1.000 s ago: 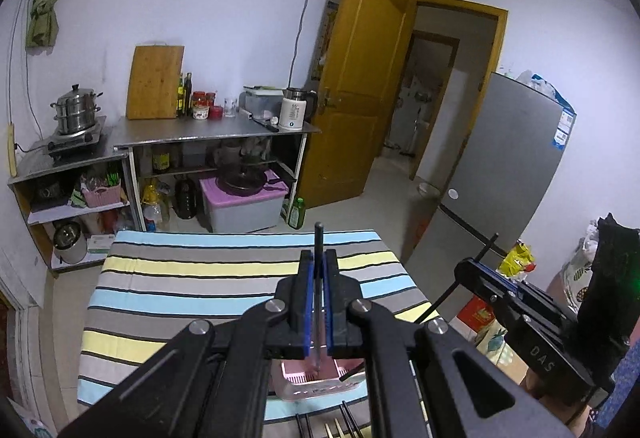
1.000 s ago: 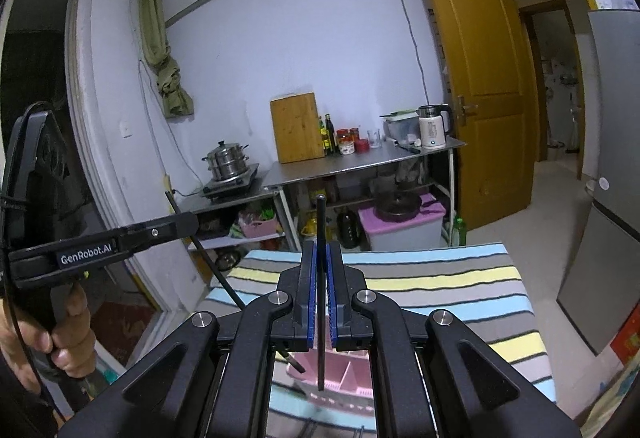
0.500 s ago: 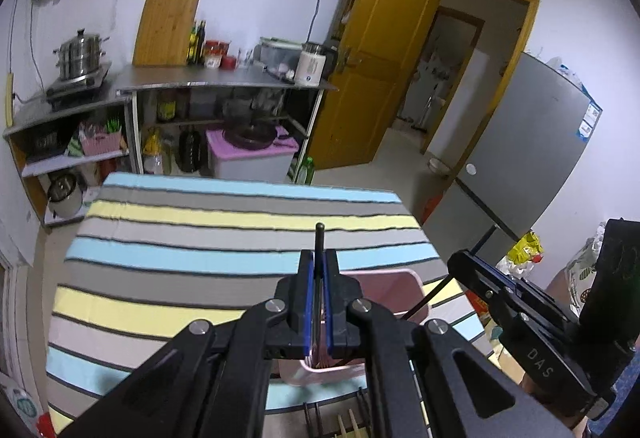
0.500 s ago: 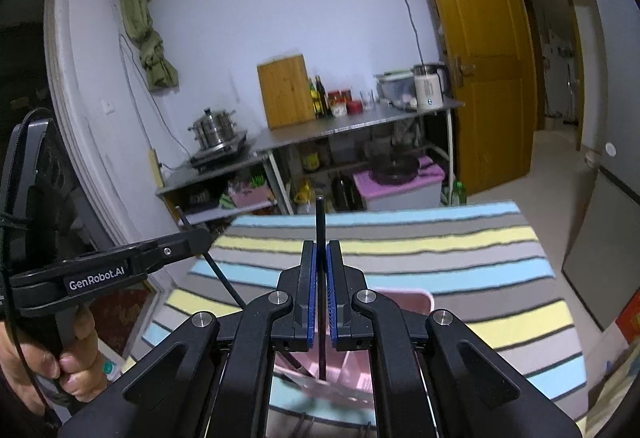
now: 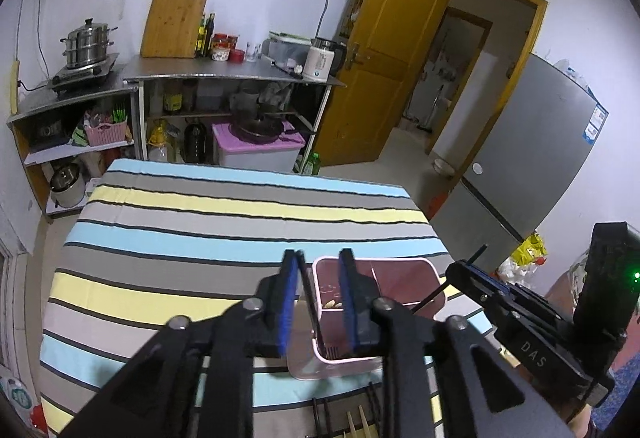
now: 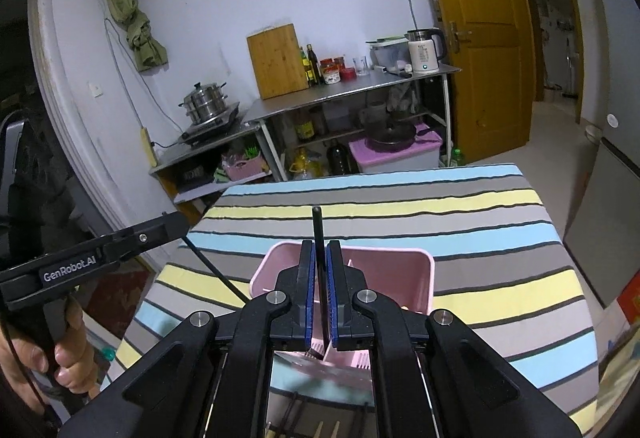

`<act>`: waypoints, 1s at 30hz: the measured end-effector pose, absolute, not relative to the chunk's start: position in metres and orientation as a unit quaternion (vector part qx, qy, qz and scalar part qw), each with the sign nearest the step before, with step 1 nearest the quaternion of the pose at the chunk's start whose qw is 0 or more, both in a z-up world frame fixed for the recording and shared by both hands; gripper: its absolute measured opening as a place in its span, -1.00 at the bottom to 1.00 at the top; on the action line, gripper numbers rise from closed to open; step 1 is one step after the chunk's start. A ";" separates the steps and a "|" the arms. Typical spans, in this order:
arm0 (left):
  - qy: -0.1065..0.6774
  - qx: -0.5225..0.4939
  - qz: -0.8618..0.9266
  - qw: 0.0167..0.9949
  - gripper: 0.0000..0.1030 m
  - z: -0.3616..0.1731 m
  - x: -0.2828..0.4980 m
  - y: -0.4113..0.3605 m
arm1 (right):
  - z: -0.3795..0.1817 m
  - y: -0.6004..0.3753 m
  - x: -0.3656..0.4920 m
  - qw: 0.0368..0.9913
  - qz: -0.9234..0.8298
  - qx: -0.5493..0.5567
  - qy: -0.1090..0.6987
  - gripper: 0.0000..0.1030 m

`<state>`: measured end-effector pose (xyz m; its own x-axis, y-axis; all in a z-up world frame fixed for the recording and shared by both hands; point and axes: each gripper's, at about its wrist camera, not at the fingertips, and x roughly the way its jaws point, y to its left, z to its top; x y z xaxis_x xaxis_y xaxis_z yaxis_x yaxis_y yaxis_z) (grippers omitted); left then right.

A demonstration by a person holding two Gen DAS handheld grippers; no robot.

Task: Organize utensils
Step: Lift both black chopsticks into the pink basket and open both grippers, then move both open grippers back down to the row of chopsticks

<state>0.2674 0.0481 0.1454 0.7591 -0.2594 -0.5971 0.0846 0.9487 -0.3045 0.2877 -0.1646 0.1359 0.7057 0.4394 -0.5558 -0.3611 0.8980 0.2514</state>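
Over the striped tablecloth (image 5: 208, 222), above the pink utensil holder (image 5: 400, 266), left gripper (image 5: 318, 294) spread wide, jaws parted with a black chopstick (image 5: 310, 298) loose between them, leaning against the left pad and angling down into the holder's near-left compartment. Apparently just let go so the stick can drop in tip first; whether it touches bottom cannot be told. Nothing pinched there.

Just beside it, right gripper (image 6: 319, 290) clenched on a second black chopstick (image 6: 318, 234), held upright with the top poking above the blue pads (image 6: 306, 294) and the lower end pointing down toward the holder (image 6: 400, 258). Kept vertical, probably, so the stick slides into a compartment without catching the divider.

Near the table's front edge, a dark wire rack (image 5: 344, 414) with a few pale wooden sticks (image 5: 362, 422) lying on it, seemingly waiting for sorting. Next move likely calls for lining up over the matching compartment before easing the grip.
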 end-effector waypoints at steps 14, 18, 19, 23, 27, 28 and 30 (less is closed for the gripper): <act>0.281 -0.128 -0.099 0.946 -0.38 0.162 0.198 0.052 | 0.154 -0.207 0.225 0.933 0.207 0.079 0.283 -0.71; 0.277 -0.130 -0.106 0.946 -0.38 0.147 0.171 0.047 | 0.143 -0.219 0.197 0.937 0.198 0.072 0.280 -0.71; 0.276 -0.131 -0.108 0.946 -0.38 0.142 0.165 0.045 | 0.138 -0.222 0.189 0.937 0.197 0.070 0.280 -0.71; 0.278 -0.125 -0.111 0.946 -0.38 0.124 0.143 0.038 | 0.126 -0.227 0.170 0.938 0.188 0.059 0.285 -0.71; 0.287 -0.115 -0.111 0.944 -0.38 0.103 0.124 0.030 | 0.106 -0.230 0.151 0.934 0.189 0.057 0.298 -0.71; 0.290 -0.115 -0.112 0.943 -0.38 0.099 0.120 0.030 | 0.102 -0.230 0.147 0.933 0.191 0.056 0.301 -0.71; 0.297 -0.117 -0.113 0.941 -0.38 0.090 0.115 0.028 | 0.092 -0.229 0.140 0.931 0.191 0.051 0.308 -0.71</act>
